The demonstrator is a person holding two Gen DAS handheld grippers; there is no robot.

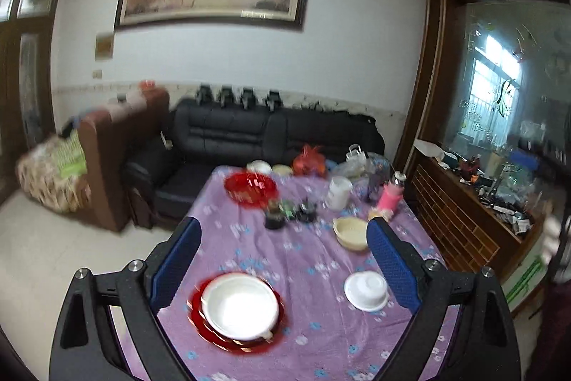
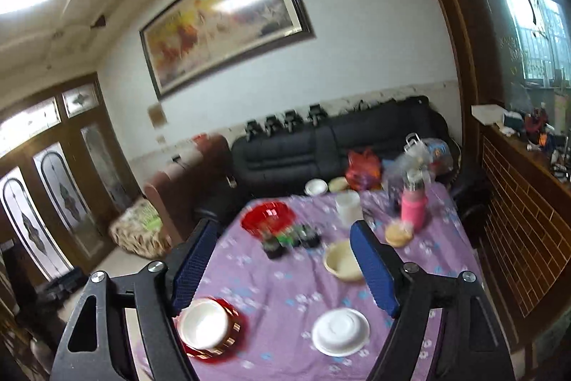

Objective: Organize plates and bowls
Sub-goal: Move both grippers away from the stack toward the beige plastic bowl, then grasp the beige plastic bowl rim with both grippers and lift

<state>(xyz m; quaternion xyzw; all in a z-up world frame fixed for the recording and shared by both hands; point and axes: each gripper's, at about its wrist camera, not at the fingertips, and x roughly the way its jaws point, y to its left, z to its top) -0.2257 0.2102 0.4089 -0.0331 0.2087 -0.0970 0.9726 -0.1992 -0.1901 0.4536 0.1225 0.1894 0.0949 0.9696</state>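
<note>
Both grippers hang high over the purple-clothed table (image 1: 321, 259), empty, left gripper (image 1: 282, 252) and right gripper (image 2: 285, 259) each with blue pads spread wide. Below the right one, slightly right of centre, sits an upturned white bowl (image 2: 340, 331); the white bowl stacked on red plates (image 1: 239, 307) lies lower left, nearer the left hand. A cream bowl (image 2: 342, 261) waits farther out.

Left gripper (image 1: 283, 234): jaws spread wide, empty, angled slightly downward.
Right gripper (image 2: 285, 240): jaws spread wide, empty, angled slightly downward.
</note>
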